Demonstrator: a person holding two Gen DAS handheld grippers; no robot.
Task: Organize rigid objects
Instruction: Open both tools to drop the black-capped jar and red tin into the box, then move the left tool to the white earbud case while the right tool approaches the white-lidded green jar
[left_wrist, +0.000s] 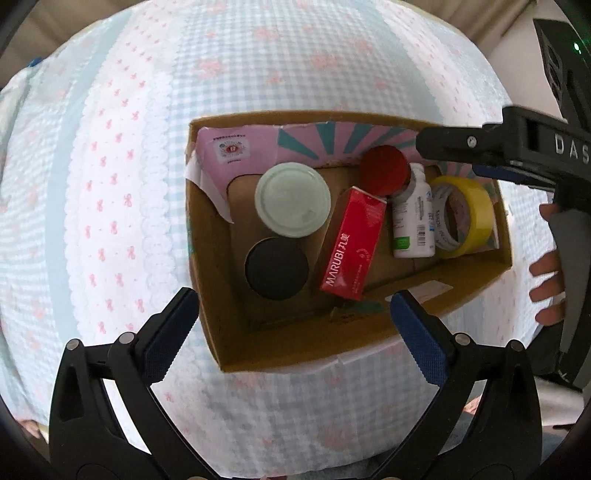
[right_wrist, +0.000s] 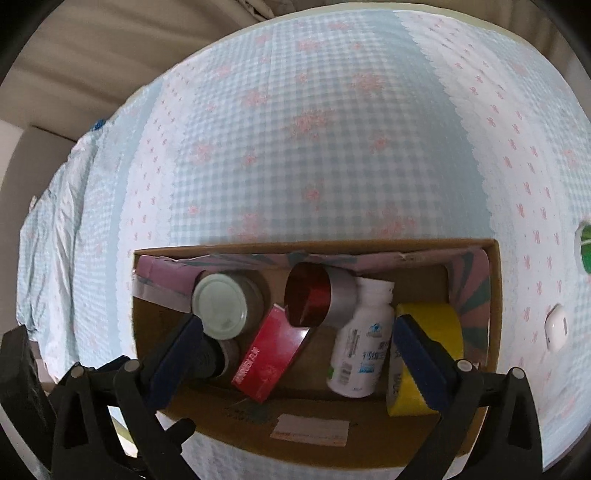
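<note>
Six items already sit in the cardboard box (left_wrist: 236, 354). Both the left gripper (left_wrist: 291, 321) and right gripper (right_wrist: 295, 350) hover above it, jaws apart and empty. Packing looks nearly done; next, fetching the white case (right_wrist: 556, 326) lying right of the box.

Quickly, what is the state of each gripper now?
Left gripper: open, holding nothing.
Right gripper: open, holding nothing, above the cardboard box.

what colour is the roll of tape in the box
Yellow; the tape roll shows best in the left wrist view.
</note>
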